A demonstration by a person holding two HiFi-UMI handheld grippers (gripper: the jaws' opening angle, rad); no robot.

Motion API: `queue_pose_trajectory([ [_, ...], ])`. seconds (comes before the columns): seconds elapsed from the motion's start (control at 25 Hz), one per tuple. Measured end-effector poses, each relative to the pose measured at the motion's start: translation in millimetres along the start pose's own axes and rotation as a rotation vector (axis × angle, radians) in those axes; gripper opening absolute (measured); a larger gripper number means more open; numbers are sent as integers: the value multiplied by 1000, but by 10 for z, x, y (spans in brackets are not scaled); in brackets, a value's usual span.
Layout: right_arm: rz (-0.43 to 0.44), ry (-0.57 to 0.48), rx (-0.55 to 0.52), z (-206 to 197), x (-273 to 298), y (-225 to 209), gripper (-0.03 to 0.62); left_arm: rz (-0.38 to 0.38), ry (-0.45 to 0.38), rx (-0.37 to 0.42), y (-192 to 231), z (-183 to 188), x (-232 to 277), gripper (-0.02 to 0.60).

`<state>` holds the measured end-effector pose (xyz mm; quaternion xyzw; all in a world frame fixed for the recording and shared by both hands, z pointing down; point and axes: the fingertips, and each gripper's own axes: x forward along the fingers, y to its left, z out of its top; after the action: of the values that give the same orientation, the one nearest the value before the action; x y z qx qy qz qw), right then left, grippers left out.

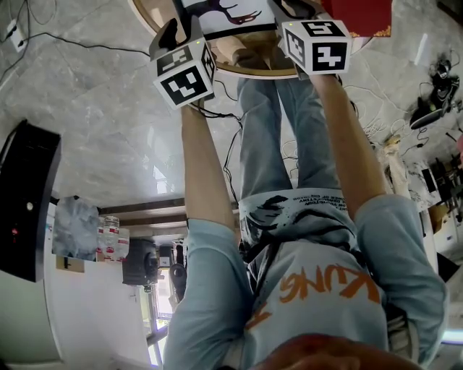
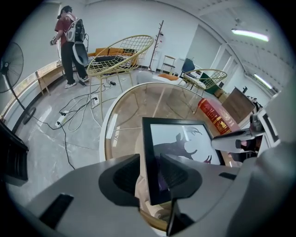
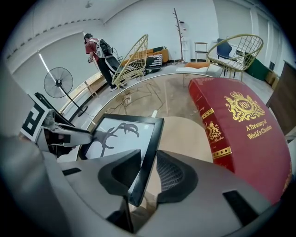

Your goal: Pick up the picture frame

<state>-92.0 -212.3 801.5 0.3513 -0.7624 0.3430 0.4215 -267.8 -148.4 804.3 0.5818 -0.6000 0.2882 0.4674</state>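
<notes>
The picture frame [image 2: 180, 143], black-edged with an antlered silhouette on white, rests on the round glass table [image 2: 134, 106]. Its near left edge stands between the jaws of my left gripper [image 2: 150, 173], with a narrow gap at the left pad, so that gripper is open. The frame's right edge [image 3: 150, 139] is pinched between the pads of my right gripper [image 3: 148, 173], which is shut on it. In the head view the frame [image 1: 228, 14] shows at the top, between the left gripper [image 1: 181, 29] and the right gripper [image 1: 300, 18].
A thick red book [image 3: 236, 125] lies on the table just right of the frame. A beige round piece [image 3: 182, 134] shows beneath. Wire chairs [image 2: 120, 55], a standing fan [image 3: 58, 83], floor cables [image 2: 74, 111] and a person [image 2: 69, 46] are beyond the table.
</notes>
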Motion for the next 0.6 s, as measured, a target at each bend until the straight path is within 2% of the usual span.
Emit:
queue_pose_trajectory([
  [0.16,-9,5,22,-29,20,-7,101,-12,8,-4,-49,-13,16,114],
  [0.36,-6,2,59,-50,50,7,92,-3,-6,16,-25,-34,20,110],
  [0.48,8,-11,99,-56,45,-10,76,-23,-4,-14,-18,-33,8,100],
  [0.6,13,-37,116,-7,-4,-20,72,-19,-32,-6,-30,16,-55,94],
])
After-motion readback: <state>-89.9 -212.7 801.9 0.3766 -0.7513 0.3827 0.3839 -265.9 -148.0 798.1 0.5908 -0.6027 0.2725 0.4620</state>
